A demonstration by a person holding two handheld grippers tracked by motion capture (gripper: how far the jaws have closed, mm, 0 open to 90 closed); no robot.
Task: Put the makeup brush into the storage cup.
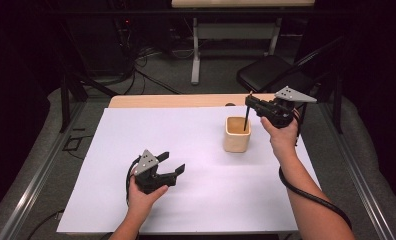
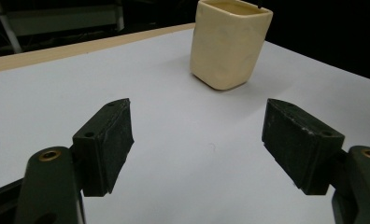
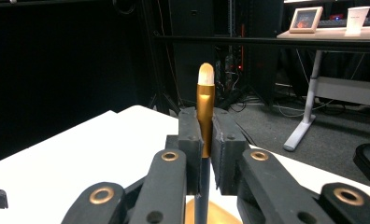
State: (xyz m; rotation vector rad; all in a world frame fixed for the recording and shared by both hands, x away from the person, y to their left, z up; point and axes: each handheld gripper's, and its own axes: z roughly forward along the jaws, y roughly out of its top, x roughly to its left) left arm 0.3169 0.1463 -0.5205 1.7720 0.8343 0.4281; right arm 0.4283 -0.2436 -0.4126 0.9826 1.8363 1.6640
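A cream, square-sided cup (image 1: 236,134) stands right of centre on the white sheet (image 1: 196,200). My right gripper (image 1: 249,102) hovers just above and behind the cup, shut on a thin dark pencil (image 1: 246,120) whose lower end dips into the cup's mouth. In the right gripper view the right gripper (image 3: 206,135) clamps the pencil (image 3: 205,98) upright, its gold ferrule and pale eraser sticking up, with the cup's rim (image 3: 216,214) below. My left gripper (image 1: 172,162) rests low at the front left, open and empty. Seen from the left gripper (image 2: 197,135), the cup (image 2: 230,44) stands ahead, apart.
The wooden table edge (image 1: 176,100) shows behind the sheet. A black chair (image 1: 266,72) and a white desk leg (image 1: 196,55) stand on the floor beyond the table. Metal rails run along both sides of the table.
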